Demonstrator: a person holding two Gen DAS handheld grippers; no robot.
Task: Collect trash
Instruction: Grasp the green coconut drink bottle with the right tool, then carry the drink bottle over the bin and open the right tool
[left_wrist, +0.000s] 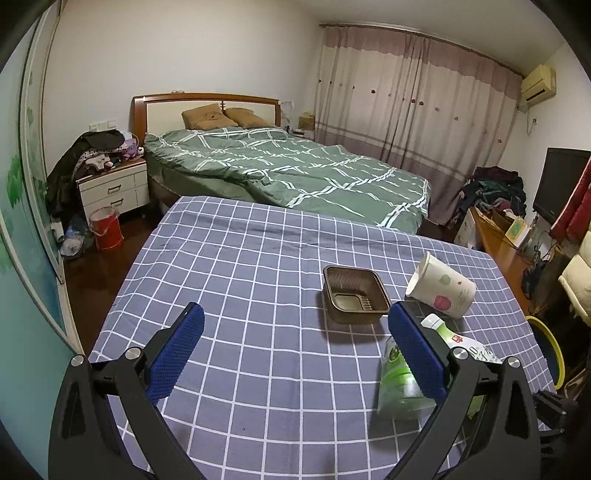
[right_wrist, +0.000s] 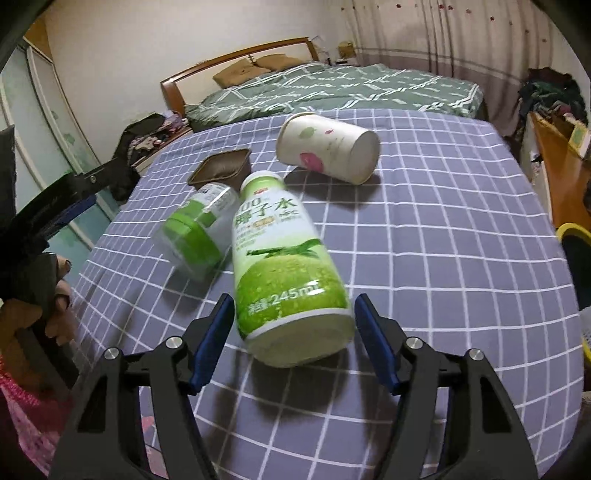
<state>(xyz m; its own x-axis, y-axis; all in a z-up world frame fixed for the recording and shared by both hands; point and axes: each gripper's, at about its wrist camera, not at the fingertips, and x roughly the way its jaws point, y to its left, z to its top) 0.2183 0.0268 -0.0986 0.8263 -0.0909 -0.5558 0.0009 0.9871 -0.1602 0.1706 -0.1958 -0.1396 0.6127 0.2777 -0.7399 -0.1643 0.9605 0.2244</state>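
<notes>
Four bits of trash lie on the checked table (right_wrist: 443, 221). Right gripper (right_wrist: 295, 332) has its fingers spread either side of the coconut-water bottle (right_wrist: 284, 273), not pressing. At ten o'clock lies a clear jar (right_wrist: 195, 236), half blurred. Left gripper (left_wrist: 295, 343) gapes empty, hiding part of the jar.

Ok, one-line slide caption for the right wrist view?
Right gripper open astride the lying coconut water bottle on the checked tablecloth, pads not yet touching.

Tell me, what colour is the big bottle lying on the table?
The bottle is white on top and green lower down, with a white base. The right wrist view shows it best.
</notes>
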